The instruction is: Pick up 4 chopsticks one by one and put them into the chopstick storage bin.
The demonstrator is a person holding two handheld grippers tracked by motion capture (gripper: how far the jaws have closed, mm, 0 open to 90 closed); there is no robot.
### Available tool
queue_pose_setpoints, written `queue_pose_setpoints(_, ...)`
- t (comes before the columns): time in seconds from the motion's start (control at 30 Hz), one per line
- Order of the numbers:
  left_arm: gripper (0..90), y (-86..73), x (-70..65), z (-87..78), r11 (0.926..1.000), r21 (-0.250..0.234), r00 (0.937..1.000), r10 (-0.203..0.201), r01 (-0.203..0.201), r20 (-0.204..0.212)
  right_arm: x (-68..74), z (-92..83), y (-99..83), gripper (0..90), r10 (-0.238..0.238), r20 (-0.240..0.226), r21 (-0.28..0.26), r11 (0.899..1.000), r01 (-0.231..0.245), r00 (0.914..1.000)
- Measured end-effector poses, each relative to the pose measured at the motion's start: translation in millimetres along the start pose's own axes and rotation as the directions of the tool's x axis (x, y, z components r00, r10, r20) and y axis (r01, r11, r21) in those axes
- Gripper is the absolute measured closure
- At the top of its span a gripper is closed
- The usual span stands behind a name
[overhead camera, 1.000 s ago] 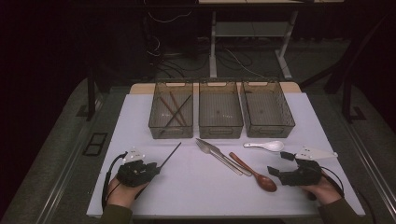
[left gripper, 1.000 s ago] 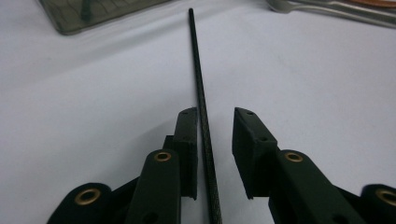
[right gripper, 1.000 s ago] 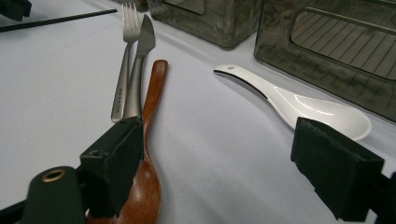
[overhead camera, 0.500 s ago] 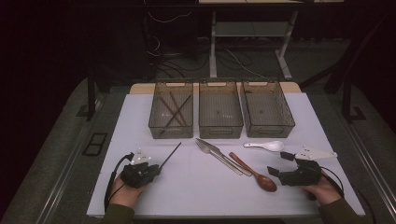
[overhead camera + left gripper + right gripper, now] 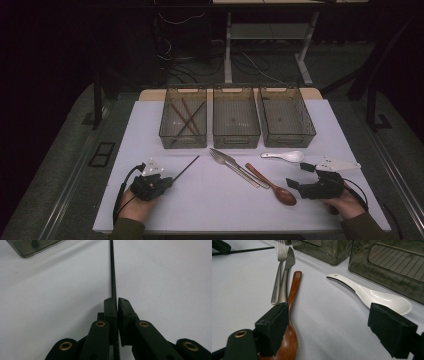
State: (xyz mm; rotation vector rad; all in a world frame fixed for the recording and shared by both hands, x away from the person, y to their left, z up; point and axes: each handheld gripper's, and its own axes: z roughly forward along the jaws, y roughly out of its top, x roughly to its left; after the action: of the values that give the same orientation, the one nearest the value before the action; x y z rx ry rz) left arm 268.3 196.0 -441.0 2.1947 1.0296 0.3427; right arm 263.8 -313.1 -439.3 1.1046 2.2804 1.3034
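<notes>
Three bins [image 5: 236,122] stand in a row, the left holding perhaps three sticks [image 5: 185,119]. The left tool [image 5: 117,302] has just closed, pinching one chopstick [image 5: 113,270]. The right tool [image 5: 327,325] gapes beside two spoons [image 5: 292,315].

Black two-jaw left gripper [image 5: 167,181] and right gripper [image 5: 292,184], brass-ringed pivots, grey three-cornered top plates, trailing black cables; olive sleeves.
</notes>
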Motion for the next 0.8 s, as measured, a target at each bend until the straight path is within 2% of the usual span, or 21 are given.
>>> queue_pose_setpoints(0.33, 85.3, 2.9, 1.2, -6.9, 0.9992, -0.039, 0.9997, -0.006, 0.007, 0.022, 0.0, 0.3, -0.1, 17.1, -0.002, 0.002, 0.004, 1.000, 0.002, 1.0000)
queue_pose_setpoints(0.63, 85.4, 8.6, 0.0, -18.1, 0.9965, -0.082, 0.9987, 0.016, -0.012, 0.049, -0.1, 0.6, -0.5, 17.1, -0.002, 0.005, 0.004, 1.000, 0.002, 1.0000)
queue_pose_setpoints(0.8, 85.3, 12.8, -0.1, -22.2, 0.9943, -0.107, 0.9978, 0.010, -0.003, 0.065, -0.8, 0.8, -0.5, 17.1, -0.003, 0.005, 0.012, 1.000, 0.003, 1.0000)
